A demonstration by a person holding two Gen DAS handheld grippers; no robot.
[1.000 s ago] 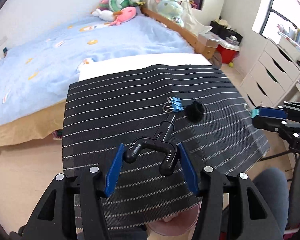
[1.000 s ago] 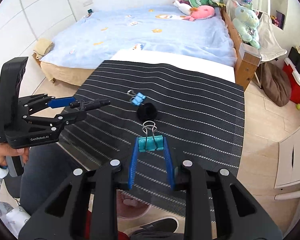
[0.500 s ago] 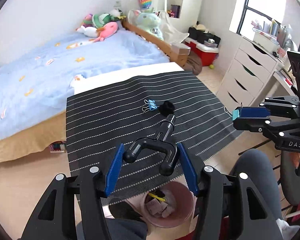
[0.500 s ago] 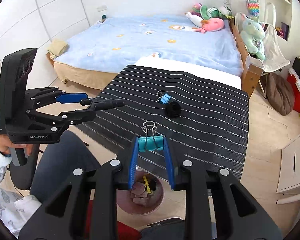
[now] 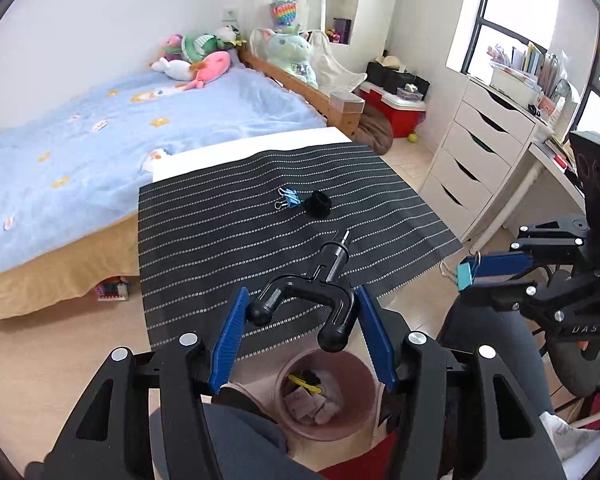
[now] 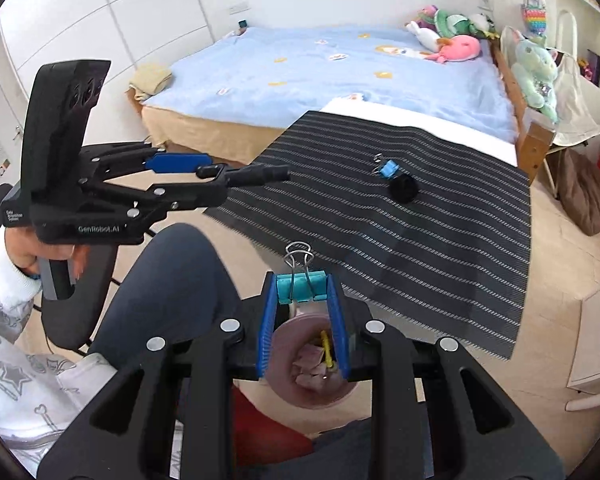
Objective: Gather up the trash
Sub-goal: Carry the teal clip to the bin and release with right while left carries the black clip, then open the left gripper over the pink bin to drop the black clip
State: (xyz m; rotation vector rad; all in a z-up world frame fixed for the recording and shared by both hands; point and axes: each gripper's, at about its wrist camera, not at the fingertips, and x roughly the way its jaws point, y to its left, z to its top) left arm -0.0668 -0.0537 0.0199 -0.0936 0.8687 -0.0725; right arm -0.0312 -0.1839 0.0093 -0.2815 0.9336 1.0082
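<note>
- My left gripper point(image 5: 300, 316) is holding a black Y-shaped plastic part point(image 5: 314, 288) between its blue pads, jaws about half spread, the forked arms pressing against both pads and the stem pointing forward.
- My right gripper point(image 6: 302, 294) is clamping a teal binder clip point(image 6: 300, 286) at its fingertips, jaws nearly closed, the clip's wire handles sticking up and forward.
- Both grippers are hanging over the floor at the near edge of the striped black mat point(image 5: 228, 248), with the pink waste bin point(image 5: 360, 420) lying below them; scraps and a yellow item are showing inside it.
- In the right wrist view the bin point(image 6: 284, 380) is appearing directly beneath the teal clip.
- A blue binder clip point(image 5: 288, 199) and a small black round object point(image 5: 318, 205) are lying side by side near the mat's middle, well apart from both grippers.
- My hand point(image 6: 40, 254) is gripping the left gripper's handle.
</note>
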